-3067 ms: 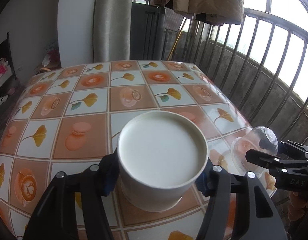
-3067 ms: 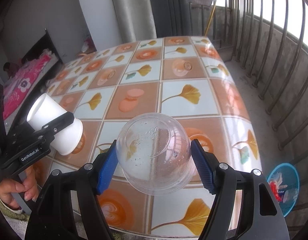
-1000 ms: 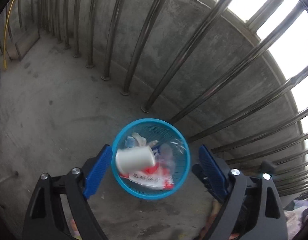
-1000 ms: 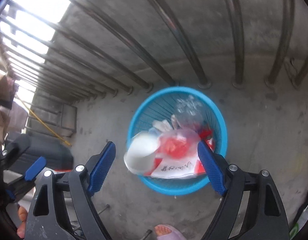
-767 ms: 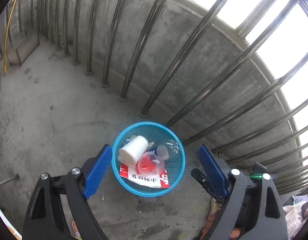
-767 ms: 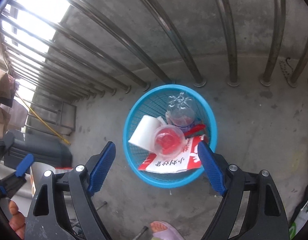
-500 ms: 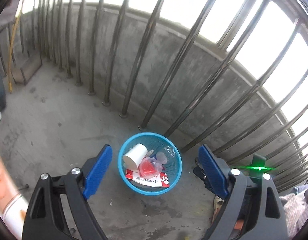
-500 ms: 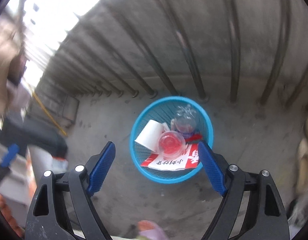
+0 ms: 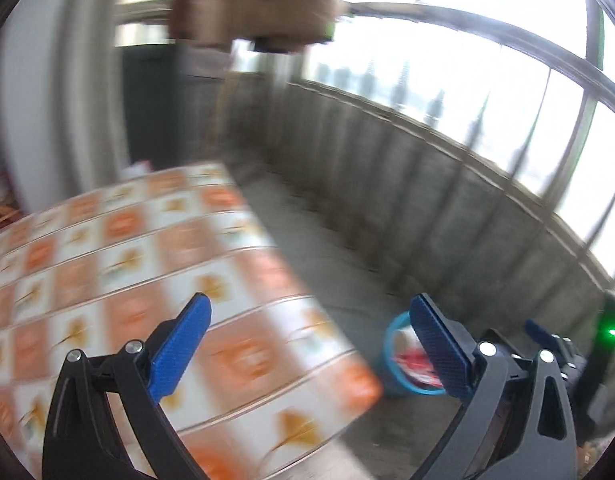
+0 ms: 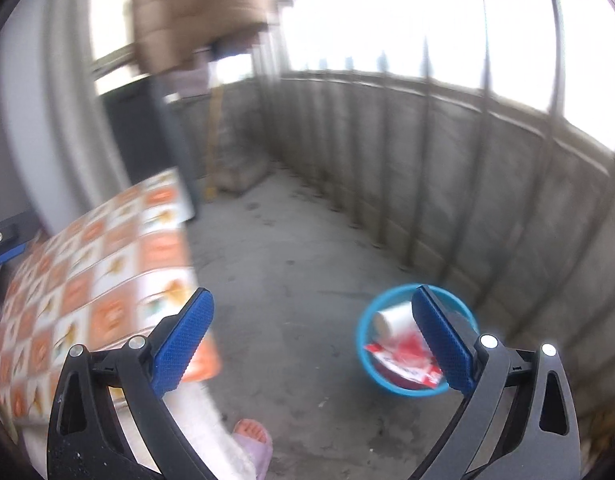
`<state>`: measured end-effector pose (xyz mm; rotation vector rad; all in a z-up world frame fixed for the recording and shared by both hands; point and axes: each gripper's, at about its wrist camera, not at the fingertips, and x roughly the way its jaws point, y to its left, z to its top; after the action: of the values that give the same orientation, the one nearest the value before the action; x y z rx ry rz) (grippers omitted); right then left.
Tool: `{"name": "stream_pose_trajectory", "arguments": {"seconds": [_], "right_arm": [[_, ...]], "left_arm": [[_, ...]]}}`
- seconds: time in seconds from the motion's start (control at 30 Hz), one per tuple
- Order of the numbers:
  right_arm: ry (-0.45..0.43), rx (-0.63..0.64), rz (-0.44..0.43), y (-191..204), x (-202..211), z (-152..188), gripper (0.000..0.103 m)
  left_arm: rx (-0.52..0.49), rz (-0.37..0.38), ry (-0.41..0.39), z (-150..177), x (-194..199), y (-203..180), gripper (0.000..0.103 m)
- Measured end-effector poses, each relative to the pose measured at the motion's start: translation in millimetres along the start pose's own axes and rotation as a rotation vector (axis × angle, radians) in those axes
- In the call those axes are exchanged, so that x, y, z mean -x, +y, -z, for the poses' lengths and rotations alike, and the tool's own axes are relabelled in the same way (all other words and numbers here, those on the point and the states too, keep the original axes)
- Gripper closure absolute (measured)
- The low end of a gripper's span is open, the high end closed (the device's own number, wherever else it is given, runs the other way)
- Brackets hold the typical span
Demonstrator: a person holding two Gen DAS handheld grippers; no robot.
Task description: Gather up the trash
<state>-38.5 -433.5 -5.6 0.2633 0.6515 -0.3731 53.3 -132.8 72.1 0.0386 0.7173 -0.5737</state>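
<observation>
A blue trash basket (image 10: 371,354) stands on the concrete floor by the balcony railing. Inside it lie a white paper cup (image 10: 391,320) and a red-and-white wrapper (image 10: 403,364). My right gripper (image 10: 313,340) hangs high above the floor, its jaws opening wide with nothing between them; its right finger overlaps the basket in the picture. My left gripper (image 9: 307,344) is over the corner of the tiled table (image 9: 119,280), jaws also opening and empty. The basket (image 9: 391,340) shows partly behind the left gripper's right finger. The left wrist view is blurred.
The table with its orange-and-white cloth (image 10: 87,280) fills the left side. A metal railing on a low concrete wall (image 10: 487,184) runs along the right. A brown jacket (image 10: 187,12) hangs overhead. A person's foot in a slipper (image 10: 253,438) is on the floor below.
Both grippers have risen and swung away from above the basket toward the table. The basket now sits low at the right in both views. The cups stay in the basket.
</observation>
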Motion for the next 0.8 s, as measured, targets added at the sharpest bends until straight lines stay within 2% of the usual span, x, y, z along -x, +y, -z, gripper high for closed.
{"name": "stream_pose_trajectory", "arguments": {"seconds": [0.17,0.3,0.37,0.5,0.6,0.8], "right_arm": [[-0.007,0.111,-0.098,50,20,11,0.008],[0.002,0.206,-0.085,82,30,18,0.008],[0.024,0.252,-0.069,93,31,24,0.008],[0.089,0.275,-0.043,103,34,41,0.008],[0.128,0.288,-0.01,103,35,51,0.008],[0.14,0.304,0.052,92,36,57,0.008]], "left_arm": [[0.102,-0.275,0.006,30,45,38,0.006],[0.099,-0.416,-0.016,58,69,53,0.006],[0.134,-0.435,-0.018,72,79,61,0.006],[0.22,-0.426,-0.011,95,84,66,0.006],[0.254,-0.416,0.04,104,78,63,0.006],[0.229,-0.377,0.122,113,62,47,0.006]]}}
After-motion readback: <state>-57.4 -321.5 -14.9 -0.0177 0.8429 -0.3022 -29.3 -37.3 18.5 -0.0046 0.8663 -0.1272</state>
